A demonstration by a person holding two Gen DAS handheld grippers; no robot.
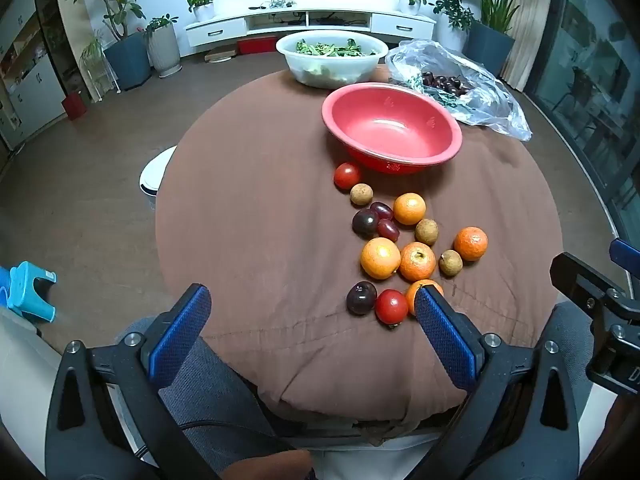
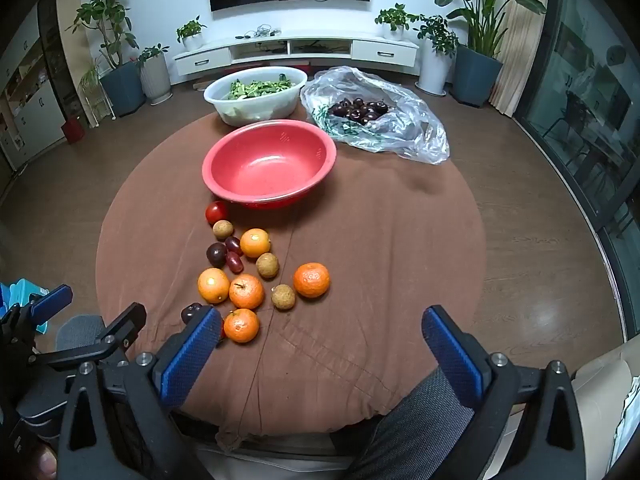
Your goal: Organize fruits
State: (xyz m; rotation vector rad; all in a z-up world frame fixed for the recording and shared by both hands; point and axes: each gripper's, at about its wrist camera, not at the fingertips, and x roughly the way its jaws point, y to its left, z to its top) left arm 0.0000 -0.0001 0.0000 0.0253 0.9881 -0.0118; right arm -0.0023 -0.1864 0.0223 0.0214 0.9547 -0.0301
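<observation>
Loose fruit lies on a round table under a brown cloth [image 1: 248, 216]: several oranges [image 1: 380, 258], dark plums [image 1: 361, 298], red tomatoes [image 1: 391, 306], brown longans [image 1: 361, 194] and small grapes [image 1: 382, 211]. Behind them stands an empty red bowl [image 1: 392, 128] [image 2: 270, 162]. My left gripper [image 1: 312, 304] hovers open over the table's near edge, its right finger covering part of the nearest orange [image 1: 416, 286]. My right gripper [image 2: 320, 332] is open too, to the right of the fruit; its left finger hides a tomato beside an orange [image 2: 241, 325]. Neither holds anything.
A white bowl of greens [image 1: 332, 60] and a clear plastic bag of dark cherries [image 2: 376, 116] sit at the table's far edge. A blue stool [image 1: 30, 292] stands on the floor at left. Potted plants and a white TV cabinet [image 2: 296, 50] line the far wall.
</observation>
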